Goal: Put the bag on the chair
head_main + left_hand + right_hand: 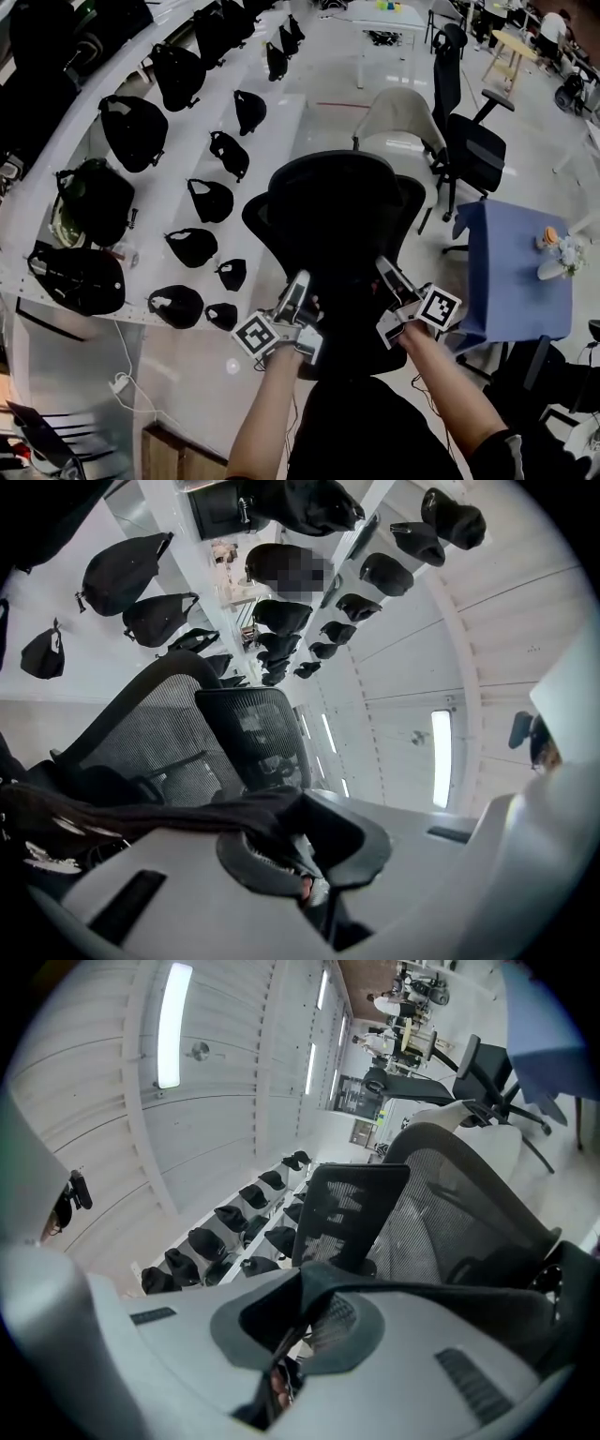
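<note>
Left gripper [306, 885], right gripper [283, 1368]: fingers closed, each pinching black fabric of the bag [141, 813]. Bag is hanging stretched between the fingers, chair [328, 202] just beyond them. Judged soft, limp, prob. light; advising hold at top edge, both ends.

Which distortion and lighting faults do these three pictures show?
Head view: the wide lens bends the white shelves into curves. Left gripper view: black corners, and the ceiling lamp is blown out. Right gripper view: the black bag shows little detail.
</note>
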A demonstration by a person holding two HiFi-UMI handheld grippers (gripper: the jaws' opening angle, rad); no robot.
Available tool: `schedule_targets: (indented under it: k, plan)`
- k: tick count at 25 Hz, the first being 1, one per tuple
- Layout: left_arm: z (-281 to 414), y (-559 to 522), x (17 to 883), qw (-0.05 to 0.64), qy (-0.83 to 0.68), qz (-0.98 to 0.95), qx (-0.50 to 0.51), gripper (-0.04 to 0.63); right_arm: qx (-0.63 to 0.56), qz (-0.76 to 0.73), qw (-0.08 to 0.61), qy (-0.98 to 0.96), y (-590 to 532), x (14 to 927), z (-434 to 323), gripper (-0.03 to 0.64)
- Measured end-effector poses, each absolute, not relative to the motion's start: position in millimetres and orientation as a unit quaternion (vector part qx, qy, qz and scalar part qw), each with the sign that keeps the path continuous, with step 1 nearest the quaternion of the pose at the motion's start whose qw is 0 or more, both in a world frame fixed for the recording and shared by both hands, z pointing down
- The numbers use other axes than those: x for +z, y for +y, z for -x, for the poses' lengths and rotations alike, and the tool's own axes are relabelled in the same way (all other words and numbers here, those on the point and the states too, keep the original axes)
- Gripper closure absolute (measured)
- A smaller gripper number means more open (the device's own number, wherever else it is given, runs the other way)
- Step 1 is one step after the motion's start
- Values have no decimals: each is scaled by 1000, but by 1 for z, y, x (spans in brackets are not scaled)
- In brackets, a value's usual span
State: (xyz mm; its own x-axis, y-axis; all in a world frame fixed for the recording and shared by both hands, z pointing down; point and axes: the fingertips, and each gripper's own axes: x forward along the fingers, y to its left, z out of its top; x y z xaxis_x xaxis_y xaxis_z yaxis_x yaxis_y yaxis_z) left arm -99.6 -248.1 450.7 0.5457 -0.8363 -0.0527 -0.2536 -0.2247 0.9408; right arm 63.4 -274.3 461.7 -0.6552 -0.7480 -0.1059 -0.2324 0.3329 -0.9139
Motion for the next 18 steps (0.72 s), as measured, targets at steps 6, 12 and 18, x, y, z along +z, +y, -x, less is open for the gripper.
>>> schedule_targets:
  k: [6,12,18]
  plan:
    - [99,-264,449,509,-365,-721,-297,578,-482,321,265,771,-286,460,-62,608]
    - [96,-278,448,522,-354,-714,-303,578,-479,326,251,775,-298,456,-64,609]
    - [93,-290,459,531,-354,-711,-294,578,-492,337,230,769,-309,474,-62,607]
